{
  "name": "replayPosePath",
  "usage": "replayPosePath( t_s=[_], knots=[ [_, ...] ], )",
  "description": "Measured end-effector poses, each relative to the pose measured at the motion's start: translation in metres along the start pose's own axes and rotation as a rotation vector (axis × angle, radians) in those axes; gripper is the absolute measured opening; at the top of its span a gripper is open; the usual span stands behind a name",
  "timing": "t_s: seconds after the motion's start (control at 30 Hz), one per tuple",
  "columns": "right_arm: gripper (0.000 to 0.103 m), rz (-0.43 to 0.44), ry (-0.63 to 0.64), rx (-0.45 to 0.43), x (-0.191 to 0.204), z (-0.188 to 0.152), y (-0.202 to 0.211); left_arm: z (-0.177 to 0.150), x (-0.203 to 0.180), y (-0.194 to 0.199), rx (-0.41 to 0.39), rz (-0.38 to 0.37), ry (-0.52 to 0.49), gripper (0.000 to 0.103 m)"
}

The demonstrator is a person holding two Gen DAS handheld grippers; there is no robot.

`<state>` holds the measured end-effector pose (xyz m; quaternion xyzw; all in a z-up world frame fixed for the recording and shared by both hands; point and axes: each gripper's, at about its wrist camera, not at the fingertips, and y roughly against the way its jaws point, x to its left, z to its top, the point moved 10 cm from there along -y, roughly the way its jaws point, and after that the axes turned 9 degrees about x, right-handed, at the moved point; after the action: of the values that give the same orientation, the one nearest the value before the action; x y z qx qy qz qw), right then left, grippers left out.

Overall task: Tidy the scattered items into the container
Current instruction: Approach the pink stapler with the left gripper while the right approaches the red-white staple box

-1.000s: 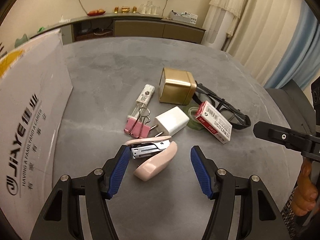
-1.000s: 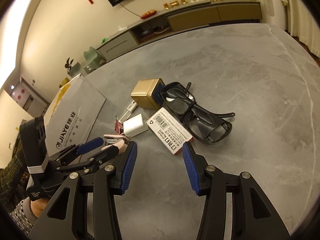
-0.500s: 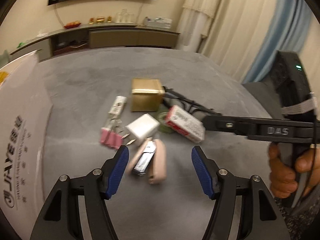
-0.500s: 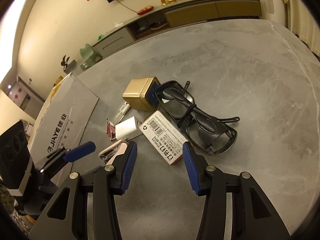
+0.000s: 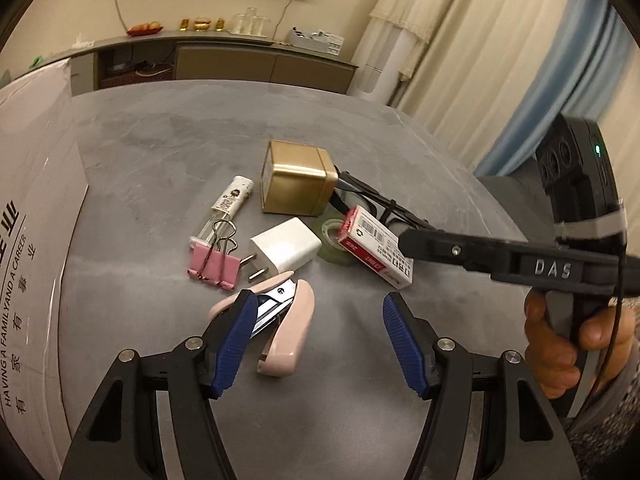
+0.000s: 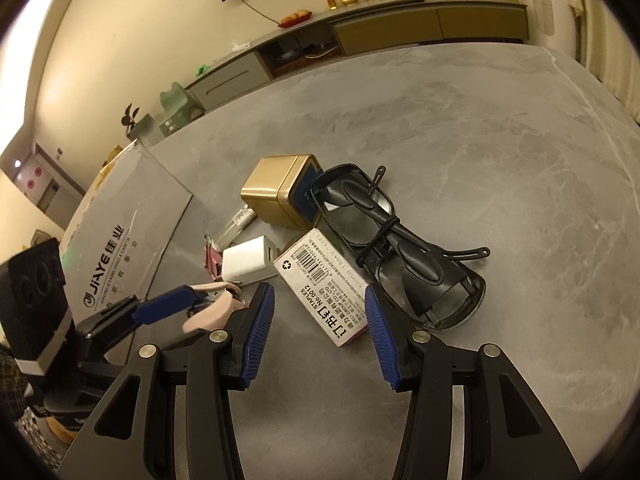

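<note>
My left gripper (image 5: 318,318) is open low over the grey table. A pink stapler (image 5: 286,332) lies between its fingers, close against the left one. Ahead lie a white charger (image 5: 286,250), a pink binder clip (image 5: 214,262), a small white tube (image 5: 230,204), a gold tin (image 5: 296,178) and a green tape roll (image 5: 332,236). My right gripper (image 6: 318,308) is open, with the white staples box (image 6: 324,286) between its fingertips. Black glasses (image 6: 400,248) lie to the right of that box. The white cardboard box (image 5: 32,220) stands at the left.
A person's hand (image 5: 560,340) holds the right gripper's handle at the right. The left gripper's blue finger (image 6: 168,308) shows beside the stapler (image 6: 212,312). Bare grey table (image 6: 500,160) stretches behind and to the right of the pile. A sideboard runs along the far wall.
My right gripper has moved forward until its fingertips flank the staples box. The left gripper has swung and shifted, so the stapler now lies against its left finger.
</note>
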<state>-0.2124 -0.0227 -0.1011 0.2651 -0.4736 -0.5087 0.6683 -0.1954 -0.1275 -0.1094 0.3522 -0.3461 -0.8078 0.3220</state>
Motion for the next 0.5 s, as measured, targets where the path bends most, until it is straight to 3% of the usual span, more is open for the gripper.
replayPosePath(
  t_s=[0.23, 0.5],
  knots=[
    [0.051, -0.06, 0.045, 0.014, -0.001, 0.002, -0.013, 0.017, 0.012, -0.007, 0.002, 0.03, 0.025, 0.067],
    [0.051, -0.108, 0.11, 0.01, 0.004, 0.002, -0.017, 0.029, 0.011, -0.017, 0.015, 0.068, -0.013, 0.069]
  ],
)
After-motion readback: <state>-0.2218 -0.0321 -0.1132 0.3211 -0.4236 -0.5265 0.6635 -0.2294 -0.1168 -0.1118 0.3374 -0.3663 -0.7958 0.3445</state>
